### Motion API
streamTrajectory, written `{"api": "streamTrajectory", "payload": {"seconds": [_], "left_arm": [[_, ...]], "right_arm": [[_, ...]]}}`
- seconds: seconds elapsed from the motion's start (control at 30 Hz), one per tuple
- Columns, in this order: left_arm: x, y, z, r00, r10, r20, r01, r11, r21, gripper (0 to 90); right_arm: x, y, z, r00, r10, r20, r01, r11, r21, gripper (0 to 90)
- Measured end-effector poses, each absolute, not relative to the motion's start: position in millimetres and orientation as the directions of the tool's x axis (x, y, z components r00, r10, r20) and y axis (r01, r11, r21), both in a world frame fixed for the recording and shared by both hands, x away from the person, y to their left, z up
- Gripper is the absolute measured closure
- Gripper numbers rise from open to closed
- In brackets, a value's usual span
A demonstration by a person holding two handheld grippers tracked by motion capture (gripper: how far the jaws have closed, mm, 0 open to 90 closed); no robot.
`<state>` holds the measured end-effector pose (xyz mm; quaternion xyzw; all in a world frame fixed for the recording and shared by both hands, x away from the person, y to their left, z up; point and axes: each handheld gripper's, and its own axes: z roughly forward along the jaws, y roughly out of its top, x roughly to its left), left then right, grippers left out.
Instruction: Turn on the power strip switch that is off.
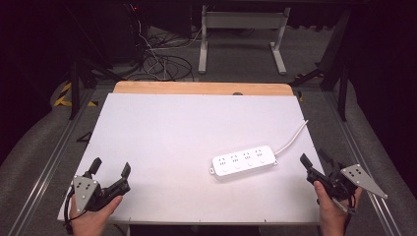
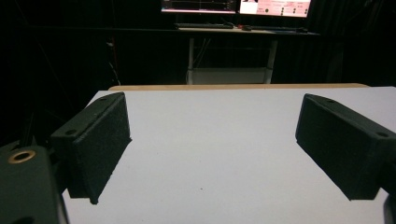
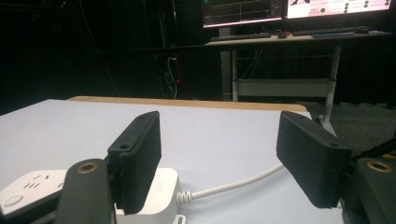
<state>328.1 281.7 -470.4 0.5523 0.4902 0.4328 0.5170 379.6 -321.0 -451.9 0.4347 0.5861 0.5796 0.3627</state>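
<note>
Plastic is the likely shell of the white power strip [image 1: 244, 162], the landmark here: a rigid, fairly light bar with smooth, somewhat slippery sides, lying flat on the white table top [image 1: 167, 132] with its row of sockets facing up. It sits toward the person's right half of the board, angled slightly. Its white cord [image 1: 294, 136] leaves the strip's right end and curves away over the far right edge of the board; the cord is soft and will drag or tug if the body is lifted. The firmest hold would probably be across the strip's short width, jaws on the two long sides, near the middle so it does not tip; the cord's ribbed collar [image 3: 184, 196] is a poorer place to pull.

The right gripper [image 1: 314, 165] hovers just beside the strip's cord end, jaws spread and holding nothing; in the right gripper view the strip's end lies low between and beneath them. The left gripper [image 1: 110, 169] rests well apart from the strip, at the near left corner, its jaws likewise spread wide over bare board.

Beyond the strip, a wooden strip [image 1: 201, 88] edges the board's far side. Farther off stand a desk frame [image 1: 241, 34] with monitors [image 3: 294, 9], and tangled cables [image 1: 157, 61] on a dark carpeted floor.
</note>
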Motion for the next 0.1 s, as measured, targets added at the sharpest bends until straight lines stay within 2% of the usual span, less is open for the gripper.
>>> {"api": "streamTrajectory", "payload": {"seconds": [0.1], "left_arm": [[328.3,281.9,-470.5,0.145,0.989,-0.03,0.094,0.016,0.995,10.9]], "right_arm": [[380.1,-320.4,-452.1,-0.36,0.93,0.075,0.088,-0.046,0.995,31.6]]}}
